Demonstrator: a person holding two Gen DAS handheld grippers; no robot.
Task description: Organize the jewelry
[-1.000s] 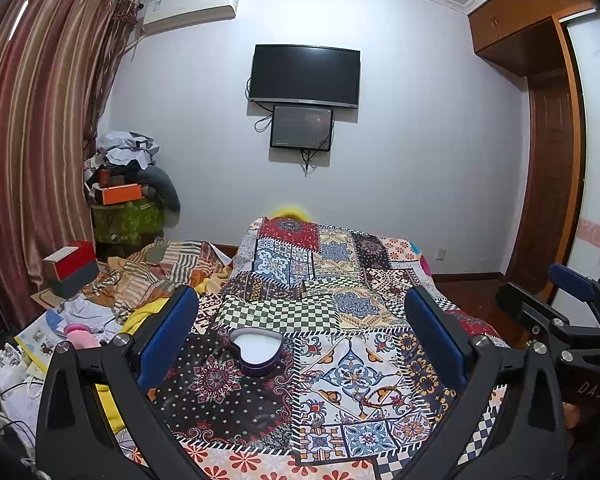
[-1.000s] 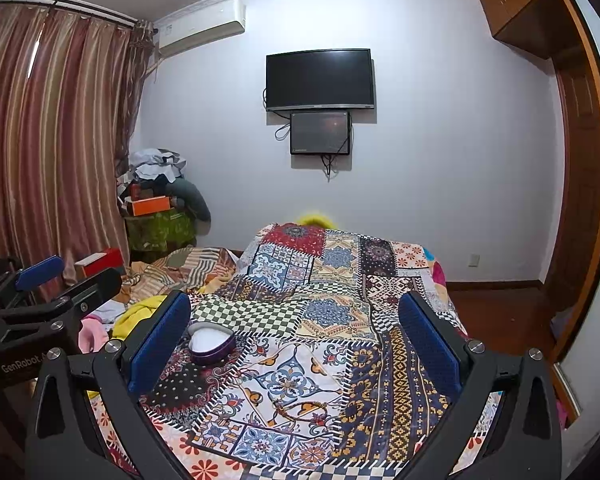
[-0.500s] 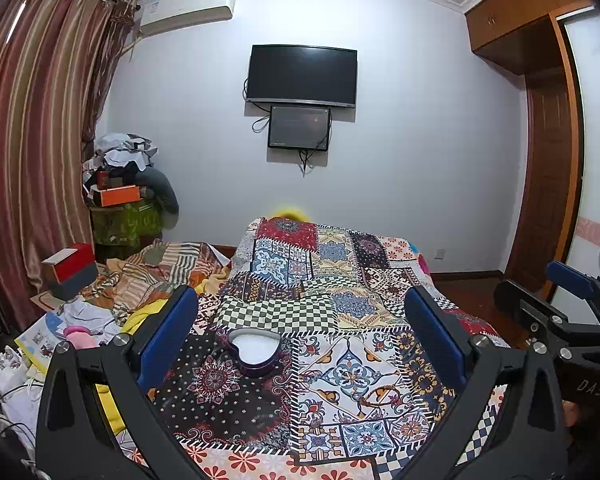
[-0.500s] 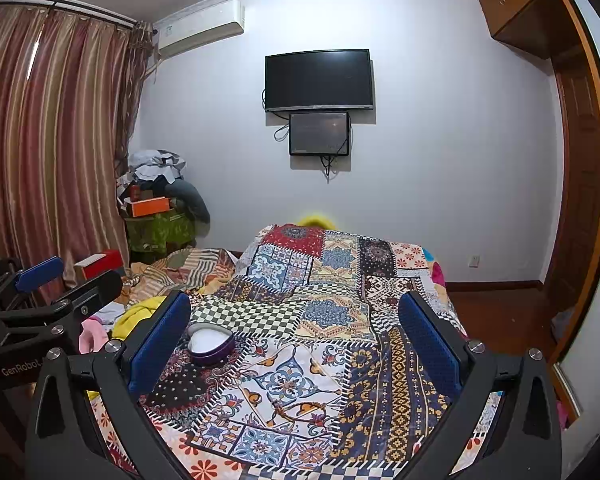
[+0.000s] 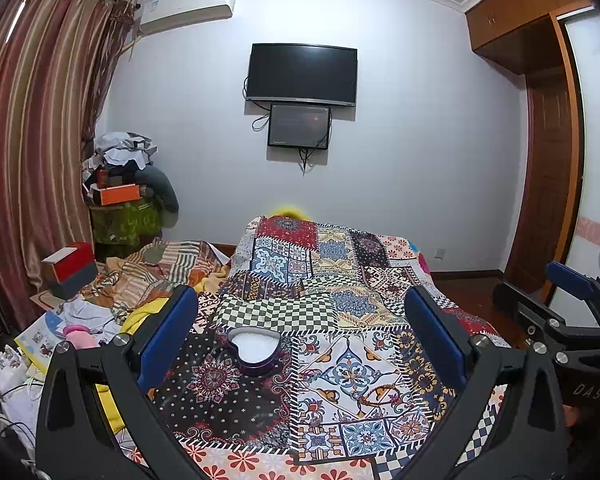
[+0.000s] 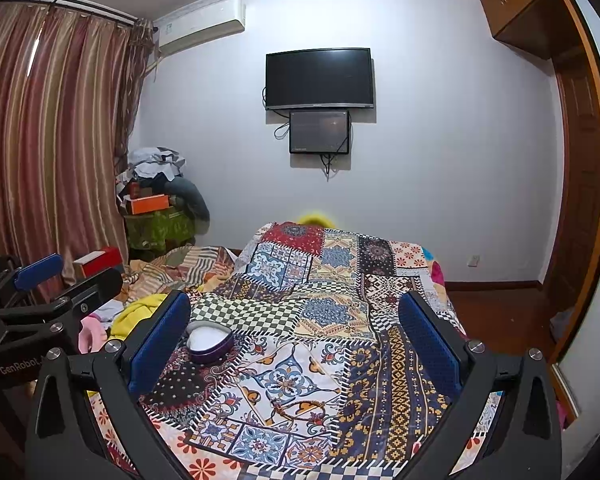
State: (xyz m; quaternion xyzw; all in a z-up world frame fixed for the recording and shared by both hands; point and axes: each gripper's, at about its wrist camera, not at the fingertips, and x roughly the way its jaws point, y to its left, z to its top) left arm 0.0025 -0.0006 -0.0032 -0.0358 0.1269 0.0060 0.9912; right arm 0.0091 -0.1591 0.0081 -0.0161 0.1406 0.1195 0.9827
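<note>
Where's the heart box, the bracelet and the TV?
Heart box (image 5: 254,347): left wrist view, on its white inside.
Bracelet (image 6: 296,407): right wrist view, on its beaded band.
TV (image 5: 302,74): left wrist view, screen middle.

Your view: quilt (image 5: 340,320) – multicoloured patchwork, checks, florals | heart box (image 5: 253,350) – purple, white inside | curtain (image 5: 32,140) – red-brown stripes | finger pads (image 5: 168,336) – blue
</note>
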